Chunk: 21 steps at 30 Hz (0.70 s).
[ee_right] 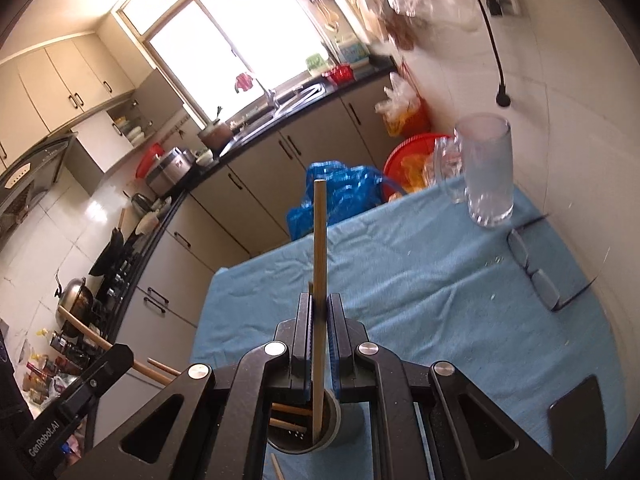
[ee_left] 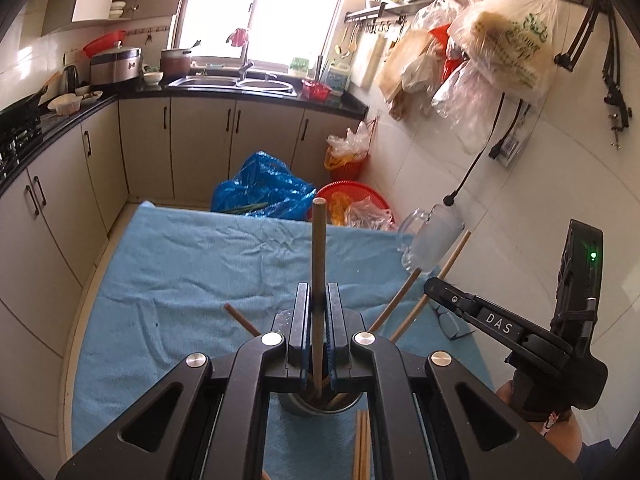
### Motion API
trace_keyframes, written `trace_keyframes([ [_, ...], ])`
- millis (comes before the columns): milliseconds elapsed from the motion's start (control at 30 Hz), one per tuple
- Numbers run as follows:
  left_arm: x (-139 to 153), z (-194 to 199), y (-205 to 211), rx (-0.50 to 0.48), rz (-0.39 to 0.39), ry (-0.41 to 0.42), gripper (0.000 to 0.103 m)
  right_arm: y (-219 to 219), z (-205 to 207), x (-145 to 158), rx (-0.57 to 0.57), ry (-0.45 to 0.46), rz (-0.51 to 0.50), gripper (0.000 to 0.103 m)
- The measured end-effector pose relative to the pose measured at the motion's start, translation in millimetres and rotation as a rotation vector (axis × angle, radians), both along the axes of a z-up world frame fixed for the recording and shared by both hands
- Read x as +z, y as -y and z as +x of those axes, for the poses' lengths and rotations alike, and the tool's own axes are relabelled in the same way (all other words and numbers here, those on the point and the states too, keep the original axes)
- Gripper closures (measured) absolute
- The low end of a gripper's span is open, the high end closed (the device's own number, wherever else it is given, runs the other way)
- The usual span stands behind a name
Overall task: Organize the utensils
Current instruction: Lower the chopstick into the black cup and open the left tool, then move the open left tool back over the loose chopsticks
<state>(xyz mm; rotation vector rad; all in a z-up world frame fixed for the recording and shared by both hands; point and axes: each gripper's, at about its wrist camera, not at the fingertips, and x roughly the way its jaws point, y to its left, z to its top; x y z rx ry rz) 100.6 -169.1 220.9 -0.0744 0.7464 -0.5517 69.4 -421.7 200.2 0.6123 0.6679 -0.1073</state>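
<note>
A chopstick [ee_left: 319, 264] stands upright, pinched between the pressed-together fingers of the left gripper [ee_left: 319, 304], its lower end inside the metal cup [ee_left: 320, 404] just below those fingers. The right gripper [ee_right: 319, 316] likewise pinches a second chopstick [ee_right: 319, 240], whose tip dips into the same cup [ee_right: 304, 428] beneath it. More chopsticks lean in the cup. Beyond the fingers lies the blue cloth [ee_right: 420, 280], with a glass mug [ee_right: 486, 168] and eyeglasses [ee_right: 536, 268] to the right.

Table under a blue cloth [ee_right: 420, 280]: glass mug [ee_right: 486, 168] at the far edge, glasses [ee_right: 534, 272] nearby, metal holder [ee_right: 320, 428] up front, loose chopsticks [ee_left: 362, 444] beside it.
</note>
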Motion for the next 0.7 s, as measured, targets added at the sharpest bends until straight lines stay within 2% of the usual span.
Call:
trace_keyframes([
  [233,-20,9,-4,0.019,0.029,-0.041,0.097,-5,7,-23,0.028,-0.052,0.042,0.094],
  [333,-20,9,-6,0.023,0.021,-0.043,0.096,-5,5,-23,0.032,-0.051,0.053,0.094],
  [467,-10,4,-11,0.024,-0.003,-0.032,0.083,-5,-1,-14,0.027,-0.033,0.049,0.087],
  [700,18,-17,-30,-0.007,-0.046,0.008,0.081,-3,-42,5,-0.023,0.001,0.051,0.087],
])
